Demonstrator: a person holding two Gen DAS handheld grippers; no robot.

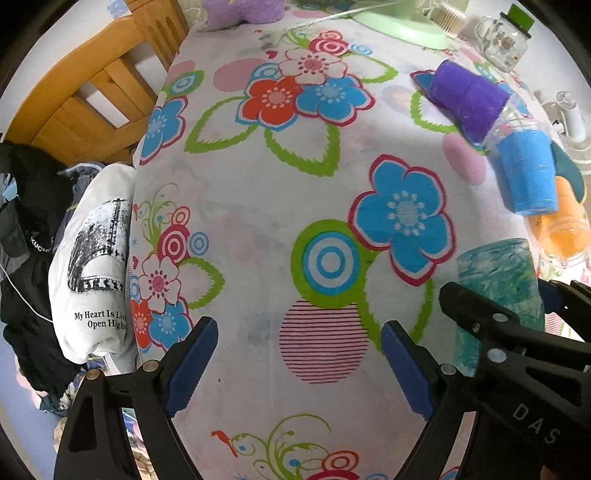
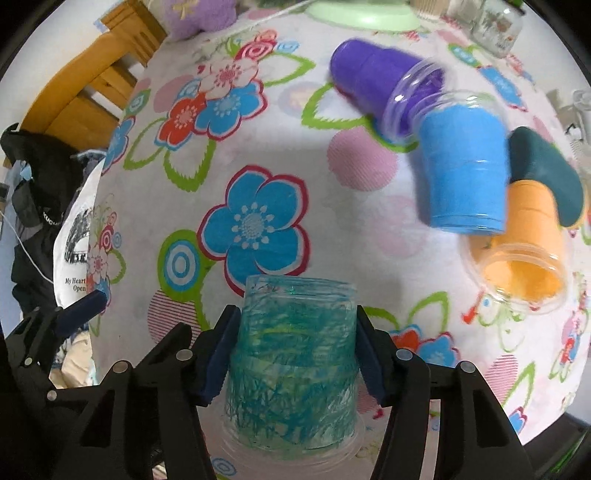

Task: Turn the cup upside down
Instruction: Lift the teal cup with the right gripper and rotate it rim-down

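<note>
A teal scribbled clear plastic cup [image 2: 293, 365] stands between my right gripper's [image 2: 293, 354] blue pads, which are shut on its sides. Its wide rim seems to be down on the flowered tablecloth [image 2: 258, 155] and its narrow base up. The same cup [image 1: 498, 291] shows at the right of the left wrist view, with the right gripper around it. My left gripper [image 1: 299, 365] is open and empty over the cloth, left of the cup.
A purple cup [image 2: 373, 77], a blue cup [image 2: 461, 166], an orange cup [image 2: 524, 258] and a dark teal one [image 2: 546, 177] lie on their sides at the right. A glass jar [image 1: 506, 40] and green lamp base [image 1: 406, 26] stand at the back. A wooden chair [image 1: 92, 92] and clothes [image 1: 88, 273] are left.
</note>
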